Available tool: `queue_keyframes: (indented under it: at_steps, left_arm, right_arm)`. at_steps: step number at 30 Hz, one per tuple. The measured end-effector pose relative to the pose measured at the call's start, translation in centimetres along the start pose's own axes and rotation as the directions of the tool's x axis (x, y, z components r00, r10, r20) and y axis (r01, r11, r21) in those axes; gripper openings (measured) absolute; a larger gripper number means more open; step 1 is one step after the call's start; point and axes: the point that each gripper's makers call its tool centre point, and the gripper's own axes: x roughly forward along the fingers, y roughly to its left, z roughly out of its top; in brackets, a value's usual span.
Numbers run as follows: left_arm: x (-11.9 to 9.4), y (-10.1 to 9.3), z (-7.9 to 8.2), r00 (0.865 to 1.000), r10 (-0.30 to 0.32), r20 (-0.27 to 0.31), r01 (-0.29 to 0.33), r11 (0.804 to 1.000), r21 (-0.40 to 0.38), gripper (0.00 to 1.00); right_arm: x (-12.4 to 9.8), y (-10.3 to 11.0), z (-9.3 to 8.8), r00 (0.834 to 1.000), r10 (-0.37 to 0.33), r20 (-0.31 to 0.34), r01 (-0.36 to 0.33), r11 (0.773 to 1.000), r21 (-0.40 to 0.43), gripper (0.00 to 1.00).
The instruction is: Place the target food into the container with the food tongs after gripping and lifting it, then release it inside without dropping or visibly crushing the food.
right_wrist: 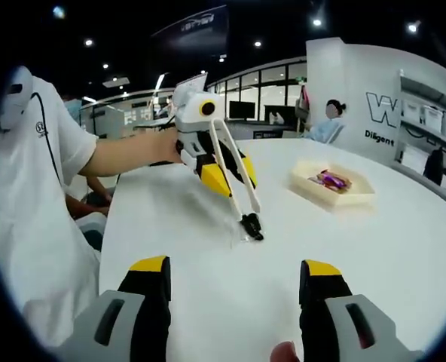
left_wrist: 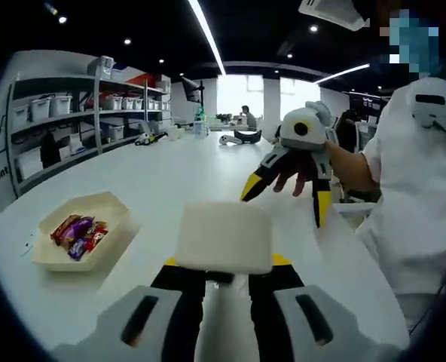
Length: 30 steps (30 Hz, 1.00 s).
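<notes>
A wide white table with a curved edge stands in a bright workroom, with shelves of bins along one wall. The left gripper has its two jaws clamped on the food tongs, which appear from behind as a blurred white block. In the right gripper view these tongs reach down from the left gripper as two thin white arms. Their dark tips are close together and touch the bare middle of the table. Whether anything sits between the tips is too small to tell. The right gripper is empty, its yellow-tipped jaws wide apart above the near edge of the table. In the left gripper view it hangs over the table's far side, held by a person in a white shirt. The container, a shallow beige tray with angled sides, rests near the table's edge, well apart from the tong tips. In it lie a few wrapped sweets in purple and red foil. The right gripper view shows the container with the sweets toward the far edge. Such sweets are probably light and small, and their glossy wrappers are likely to slip. The tongs would best close gently across a sweet's thick middle, not on its twisted ends.
</notes>
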Motion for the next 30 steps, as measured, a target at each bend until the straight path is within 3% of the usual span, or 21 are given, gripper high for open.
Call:
queue_keyframes:
  at_steps: [21,30]
  left_arm:
    - [1.1,0.4,-1.0,0.996,-0.021,-0.084,0.025,0.998,0.05,0.21]
    - [1.0,0.6,-1.4,0.994,-0.031,-0.104,0.033,0.999,0.016,0.2]
  right_arm:
    - [0.1,0.0,-0.3,1.0,0.004,-0.001,-0.004,1.0,0.007,0.67]
    - [0.1,0.0,-0.4,1.0,0.003,0.001,-0.003,1.0,0.011,0.67]
